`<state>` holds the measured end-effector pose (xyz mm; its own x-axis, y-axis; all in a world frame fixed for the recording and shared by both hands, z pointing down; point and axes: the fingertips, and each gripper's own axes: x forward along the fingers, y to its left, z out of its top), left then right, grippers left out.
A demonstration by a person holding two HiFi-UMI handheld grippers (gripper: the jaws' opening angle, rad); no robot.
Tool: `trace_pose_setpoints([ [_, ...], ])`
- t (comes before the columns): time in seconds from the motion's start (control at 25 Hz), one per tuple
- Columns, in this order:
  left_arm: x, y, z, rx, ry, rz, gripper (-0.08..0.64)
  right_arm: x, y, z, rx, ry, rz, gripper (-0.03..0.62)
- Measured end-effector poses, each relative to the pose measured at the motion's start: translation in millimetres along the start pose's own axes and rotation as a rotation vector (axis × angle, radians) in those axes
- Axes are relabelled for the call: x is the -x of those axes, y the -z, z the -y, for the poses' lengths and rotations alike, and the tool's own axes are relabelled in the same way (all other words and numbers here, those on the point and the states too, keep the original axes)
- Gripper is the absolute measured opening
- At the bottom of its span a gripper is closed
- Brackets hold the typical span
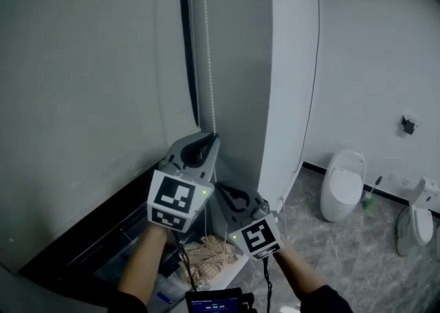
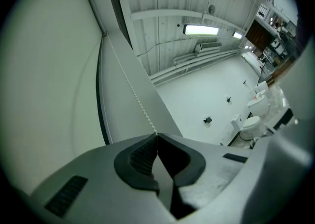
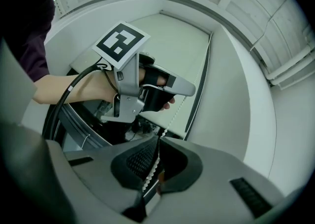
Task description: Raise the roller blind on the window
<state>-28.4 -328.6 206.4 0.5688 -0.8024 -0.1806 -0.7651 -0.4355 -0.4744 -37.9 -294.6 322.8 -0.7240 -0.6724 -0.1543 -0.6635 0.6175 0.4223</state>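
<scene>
The grey roller blind (image 1: 82,91) hangs down over the window at the left. Its white bead chain (image 1: 208,43) drops straight along the blind's right edge. My left gripper (image 1: 212,138) is shut on the chain, which runs up and away from its closed jaws in the left gripper view as the bead chain (image 2: 130,85). Just below it, my right gripper (image 1: 223,189) is also shut on the chain. In the right gripper view the beads (image 3: 151,168) pass between the pads, and the left gripper (image 3: 147,82) shows above, held by a hand.
A white column (image 1: 292,78) stands right of the chain. A dark window frame (image 1: 103,236) runs below the blind, with a pile of rope (image 1: 210,253) under the grippers. A urinal (image 1: 342,184) and a toilet (image 1: 418,217) stand on the marble floor at right.
</scene>
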Motion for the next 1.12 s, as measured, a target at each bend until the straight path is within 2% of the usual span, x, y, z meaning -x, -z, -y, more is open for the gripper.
trace_pose_setpoints([
  [0.12,-0.4,36.3,11.7,-0.028,-0.005,-0.063,0.012,-0.1,35.3,-6.2,-0.009,-0.041,-0.059,0.017],
  [0.2,2.1,52.1,16.3,-0.059,-0.026,-0.094,0.011,5.6,44.0,6.6,-0.06,-0.041,-0.079,0.018],
  [0.32,8.8,78.2,26.1,-0.076,-0.014,-0.143,0.011,11.2,21.6,48.3,-0.221,-0.025,-0.002,0.018],
  [0.44,15.1,109.6,42.1,-0.054,0.021,-0.184,0.011,0.3,-33.7,77.9,-0.312,-0.065,0.114,0.02],
  [0.56,23.3,128.9,59.4,-0.052,0.048,-0.199,0.011,-19.0,-85.0,89.5,-0.278,-0.092,0.178,0.053],
  [0.72,32.5,143.9,77.5,-0.047,0.063,-0.203,0.011,-42.3,-126.7,92.9,-0.249,-0.113,0.22,0.074],
  [0.84,37.4,141.8,87.3,-0.046,0.075,-0.211,0.011,-48.6,-151.7,99.9,-0.255,-0.084,0.256,0.074],
  [0.92,41.5,143.0,91.7,-0.041,0.081,-0.215,0.011,-50.1,-157.5,103.9,-0.248,-0.042,0.274,0.065],
  [1.04,47.1,149.1,94.9,-0.03,0.092,-0.229,0.011,-49.9,-153.6,99.9,-0.26,-0.041,0.278,0.021],
  [1.12,48.4,157.5,99.7,-0.026,0.126,-0.26,0.011,-50.7,-146.9,95.0,-0.206,-0.026,0.258,0.018],
])
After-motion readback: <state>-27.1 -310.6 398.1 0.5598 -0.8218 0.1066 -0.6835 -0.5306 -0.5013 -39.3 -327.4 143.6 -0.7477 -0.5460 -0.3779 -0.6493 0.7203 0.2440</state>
